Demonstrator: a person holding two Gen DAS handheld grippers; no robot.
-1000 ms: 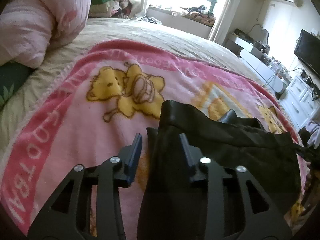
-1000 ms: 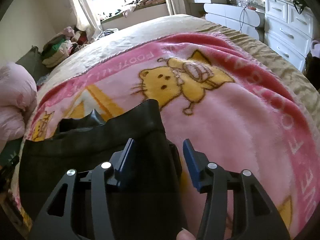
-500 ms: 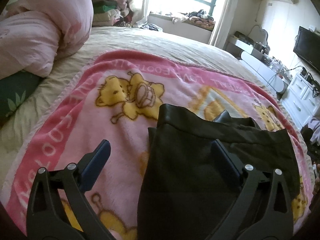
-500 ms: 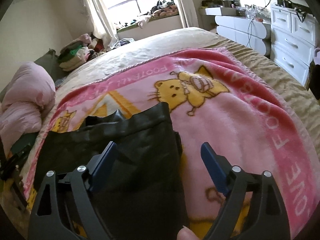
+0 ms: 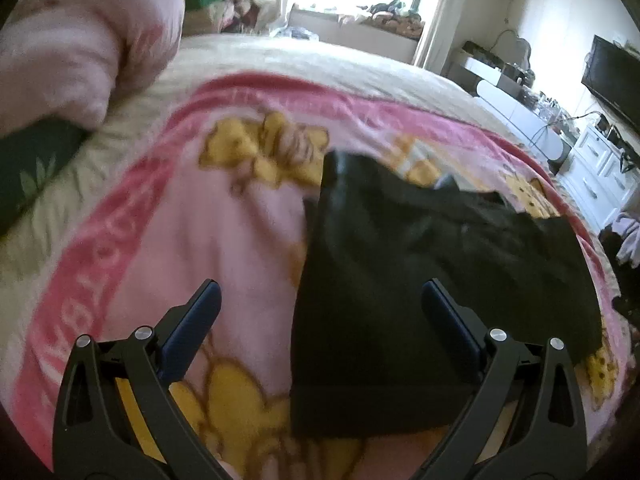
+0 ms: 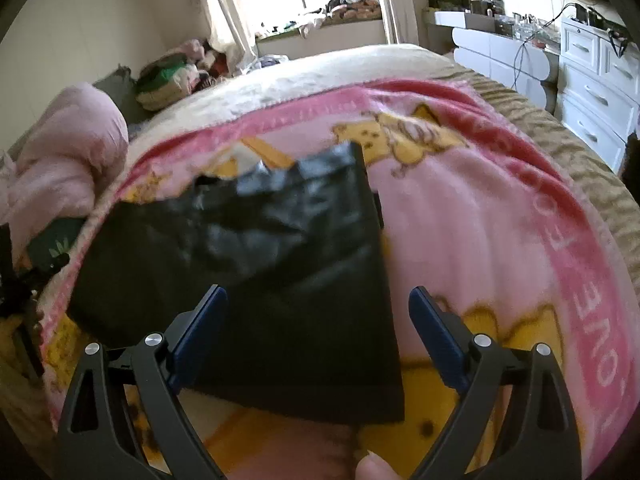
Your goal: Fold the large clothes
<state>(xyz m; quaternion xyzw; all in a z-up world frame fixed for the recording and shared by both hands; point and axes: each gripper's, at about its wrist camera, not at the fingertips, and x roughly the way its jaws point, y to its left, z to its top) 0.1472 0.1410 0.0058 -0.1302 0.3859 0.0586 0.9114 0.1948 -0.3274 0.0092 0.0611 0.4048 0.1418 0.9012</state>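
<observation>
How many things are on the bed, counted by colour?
Black: 1, the folded garment
Pink with yellow bears: 1, the blanket under it
Plain pink: 1, the bundled quilt near the bed's edge
Dark green: 1, the leaf-print pillow beneath the quilt
Total: 4

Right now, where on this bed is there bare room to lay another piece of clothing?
Free: the pink blanket right of the black garment, out to its red border; also the blanket between the garment and the pink quilt. Crowded: the window sill.
</observation>
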